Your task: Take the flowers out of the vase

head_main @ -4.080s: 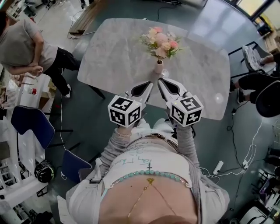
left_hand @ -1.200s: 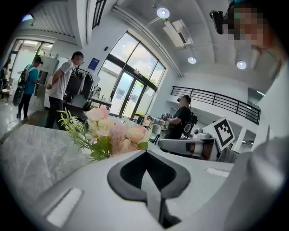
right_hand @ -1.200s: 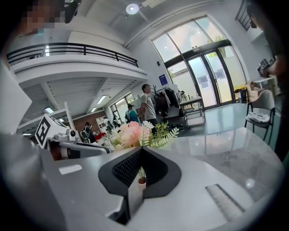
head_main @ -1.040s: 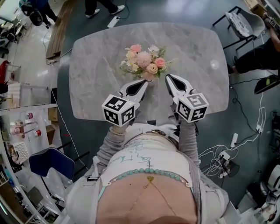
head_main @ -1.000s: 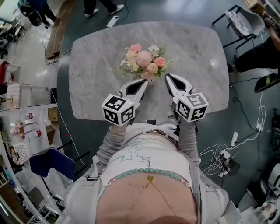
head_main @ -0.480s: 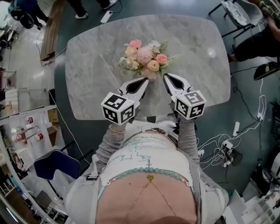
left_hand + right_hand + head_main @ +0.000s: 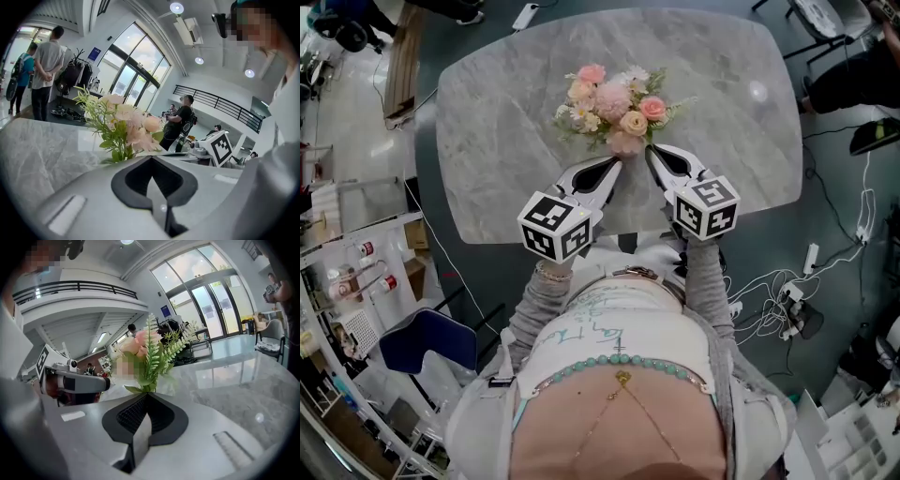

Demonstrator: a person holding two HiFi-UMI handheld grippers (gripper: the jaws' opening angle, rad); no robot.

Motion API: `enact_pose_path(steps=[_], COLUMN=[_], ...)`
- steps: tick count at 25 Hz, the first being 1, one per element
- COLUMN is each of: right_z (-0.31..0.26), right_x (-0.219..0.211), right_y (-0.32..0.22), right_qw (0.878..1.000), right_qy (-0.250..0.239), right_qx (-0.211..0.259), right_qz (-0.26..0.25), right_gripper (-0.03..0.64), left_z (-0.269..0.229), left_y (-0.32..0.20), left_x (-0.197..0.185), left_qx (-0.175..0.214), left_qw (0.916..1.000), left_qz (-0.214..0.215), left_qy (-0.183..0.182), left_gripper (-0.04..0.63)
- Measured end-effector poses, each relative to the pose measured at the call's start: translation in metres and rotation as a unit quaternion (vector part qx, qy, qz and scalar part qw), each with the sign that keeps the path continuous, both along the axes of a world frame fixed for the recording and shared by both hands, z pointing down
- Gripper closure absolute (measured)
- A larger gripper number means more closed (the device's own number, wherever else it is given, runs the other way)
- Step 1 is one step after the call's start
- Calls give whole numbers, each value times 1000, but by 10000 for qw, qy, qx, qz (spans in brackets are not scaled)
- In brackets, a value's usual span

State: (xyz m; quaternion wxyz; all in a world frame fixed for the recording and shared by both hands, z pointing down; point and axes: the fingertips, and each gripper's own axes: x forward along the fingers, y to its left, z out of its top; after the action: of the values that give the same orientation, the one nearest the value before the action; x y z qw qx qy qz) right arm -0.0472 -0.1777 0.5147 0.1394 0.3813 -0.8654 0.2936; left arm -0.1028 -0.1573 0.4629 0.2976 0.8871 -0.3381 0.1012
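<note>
left gripper [image 7: 151,159]: jaws pressed together, nothing between. right gripper [image 7: 146,395]: jaws together too, empty. both tips lie just short of the flowers [image 7: 614,98], one at each side of the bunch's near edge. flowers upright on the table [image 7: 497,150]. vase hidden under blooms.

- Nothing I can actually read anywhere.
- Marker cubes [image 7: 555,228]: black-and-white square patterns, no letters.
- Blue wall sign [image 7: 93,53]: too small to read.
- Teal scrawl on the shirt [image 7: 586,330]: illegible.

Flowers [image 7: 614,98] on table [image 7: 497,122]; left gripper [image 7: 616,165], right gripper [image 7: 650,151] just before them.
</note>
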Motion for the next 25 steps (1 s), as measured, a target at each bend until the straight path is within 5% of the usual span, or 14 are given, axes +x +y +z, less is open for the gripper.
enact_pose_path(steps=[5,25], right_z=[-16,-9], right_x=[-1,7], right_y=[-2,10], right_qw=[9986,9979], right_qy=[-293,233], right_qx=[291,421], right_qz=[-334,-440], right_gripper=[591,591], left_z=[15,45], left_y=[8,30], left_x=[-1,-5], left_qx=[55,-340], left_qw=[9993,9988], left_qz=[120,290], left_qy=[-340,-219], left_gripper=[594,594])
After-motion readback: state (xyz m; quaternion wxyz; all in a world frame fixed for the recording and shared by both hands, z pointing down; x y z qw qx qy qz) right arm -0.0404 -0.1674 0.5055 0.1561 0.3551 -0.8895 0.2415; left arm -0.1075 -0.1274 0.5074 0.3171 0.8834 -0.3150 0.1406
